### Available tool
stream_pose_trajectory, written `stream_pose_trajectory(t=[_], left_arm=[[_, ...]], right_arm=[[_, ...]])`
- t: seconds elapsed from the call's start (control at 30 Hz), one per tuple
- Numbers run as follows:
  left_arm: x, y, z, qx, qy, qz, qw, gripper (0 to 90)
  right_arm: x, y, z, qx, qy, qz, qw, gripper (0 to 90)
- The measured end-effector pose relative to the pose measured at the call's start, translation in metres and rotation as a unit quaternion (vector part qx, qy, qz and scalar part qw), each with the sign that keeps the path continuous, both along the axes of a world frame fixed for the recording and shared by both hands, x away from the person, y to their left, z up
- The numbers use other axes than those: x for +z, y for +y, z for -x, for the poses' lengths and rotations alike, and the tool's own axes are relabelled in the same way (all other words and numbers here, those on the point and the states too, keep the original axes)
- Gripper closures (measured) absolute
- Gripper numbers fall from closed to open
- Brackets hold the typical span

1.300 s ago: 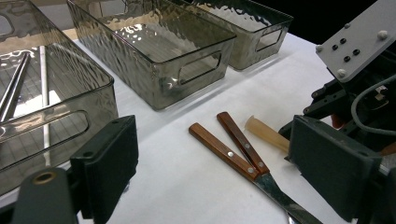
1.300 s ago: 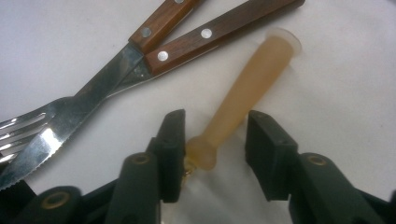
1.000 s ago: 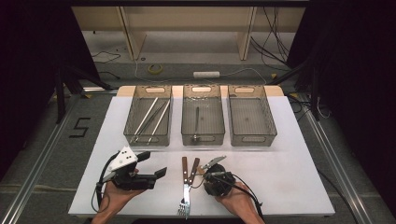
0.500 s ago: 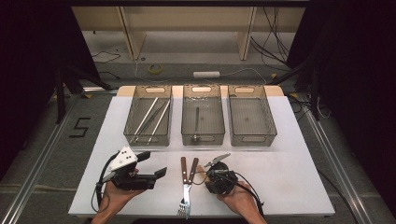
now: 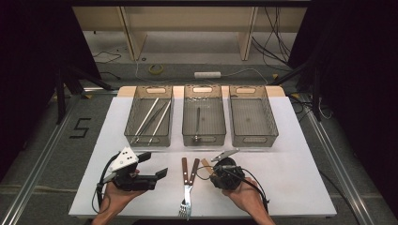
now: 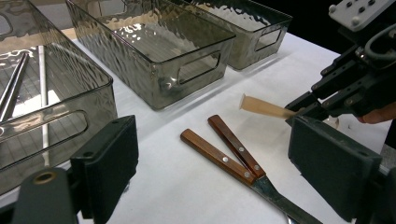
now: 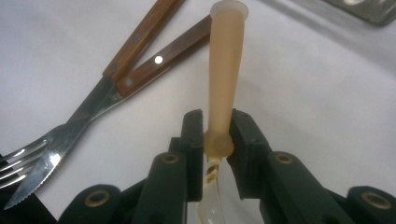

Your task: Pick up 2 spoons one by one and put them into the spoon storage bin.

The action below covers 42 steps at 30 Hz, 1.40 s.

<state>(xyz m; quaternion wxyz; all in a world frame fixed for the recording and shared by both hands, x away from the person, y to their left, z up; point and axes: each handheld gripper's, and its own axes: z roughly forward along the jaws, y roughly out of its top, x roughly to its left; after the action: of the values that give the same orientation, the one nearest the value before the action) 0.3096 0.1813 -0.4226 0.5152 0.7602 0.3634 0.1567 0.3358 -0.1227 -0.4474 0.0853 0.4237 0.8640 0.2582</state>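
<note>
Over the last second the right gripper [image 5: 210, 165] has shifted a little toward the bins, and the tan plastic utensil [image 7: 225, 74] it carries now lies off the bench surface, just right of the two wooden handles; the left gripper [image 5: 152, 165] sits much where it was. The right gripper's jaws are closed tight on the utensil's narrow neck, its handle pointing away over the white bench [image 5: 291, 154]. The left gripper is wide open and holds nothing, its jaws framing the handles in the left gripper view.

The only readable mark is a black "5" [image 5: 80, 127] on the floor left of the bench.

Three smoky translucent bins stand in a row at the far side. The left bin [image 5: 149, 117] holds several long metal sticks lying at a slant. The middle bin [image 5: 203, 115] holds one slim dark utensil lying lengthwise. The right bin [image 5: 252, 116] looks empty. A wooden-handled fork [image 7: 28, 156] and serrated knife [image 7: 51, 165] lie crossed between the grippers.
</note>
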Motion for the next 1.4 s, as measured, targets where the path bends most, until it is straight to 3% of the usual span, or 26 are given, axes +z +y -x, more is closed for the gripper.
stream_pose_trajectory(t=[0.6, 1.4], left_arm=[[-0.001, -0.001, 0.000, -0.001, 0.001, -0.002, 1.0000, 15.4], [-0.001, -0.001, -0.001, -0.001, 0.002, -0.003, 1.0000, 15.4]], right_arm=[[0.014, -0.007, -0.009, 0.002, -0.024, -0.019, 0.9995, 77.0], [0.031, -0.011, -0.036, -0.008, -0.050, -0.036, 0.9981, 76.9]])
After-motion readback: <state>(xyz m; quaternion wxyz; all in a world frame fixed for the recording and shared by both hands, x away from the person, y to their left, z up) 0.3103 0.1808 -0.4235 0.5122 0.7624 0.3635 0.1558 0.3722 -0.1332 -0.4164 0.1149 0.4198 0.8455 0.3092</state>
